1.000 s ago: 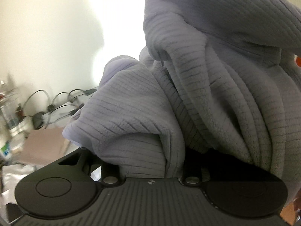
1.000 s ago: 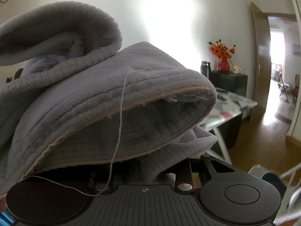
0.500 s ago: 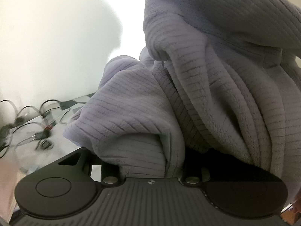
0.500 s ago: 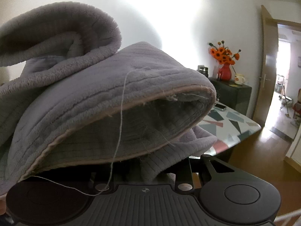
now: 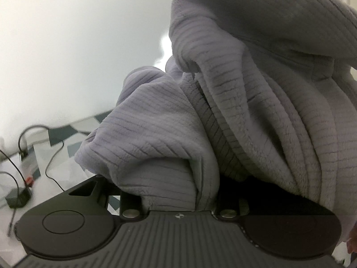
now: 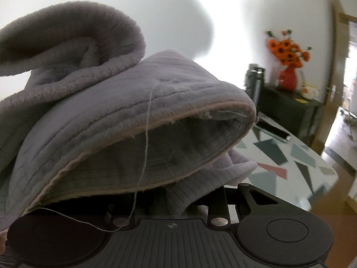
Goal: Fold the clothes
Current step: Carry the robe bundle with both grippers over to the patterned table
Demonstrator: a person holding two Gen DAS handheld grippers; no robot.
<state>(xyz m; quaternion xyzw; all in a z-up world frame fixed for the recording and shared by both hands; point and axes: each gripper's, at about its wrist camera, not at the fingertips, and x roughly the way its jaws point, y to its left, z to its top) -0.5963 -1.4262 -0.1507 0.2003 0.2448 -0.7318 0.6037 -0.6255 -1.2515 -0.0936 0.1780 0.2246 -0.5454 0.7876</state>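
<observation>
A lilac ribbed fleece garment (image 5: 245, 116) fills most of the left wrist view, bunched in thick folds. My left gripper (image 5: 176, 198) is shut on a fold of it; the fingertips are buried in the cloth. In the right wrist view the same garment (image 6: 125, 120) drapes over my right gripper (image 6: 169, 203), which is shut on another part of it. A hemmed opening with a pale edge gapes toward the camera, and a loose thread (image 6: 145, 147) hangs down from it. Both sets of fingers are hidden by fabric.
A table with a teal and pink terrazzo pattern (image 6: 296, 156) lies below. Cables and a black adapter (image 5: 17, 196) lie on it at the left. A dark cabinet (image 6: 287, 109) carries a red vase of orange flowers (image 6: 287, 67) and a flask (image 6: 254, 80). A doorway (image 6: 348, 84) opens at the right.
Both grippers have tilted down toward the table while holding the garment; the patterned tabletop has come into view and the background has shifted. The grip on the cloth is unchanged.
</observation>
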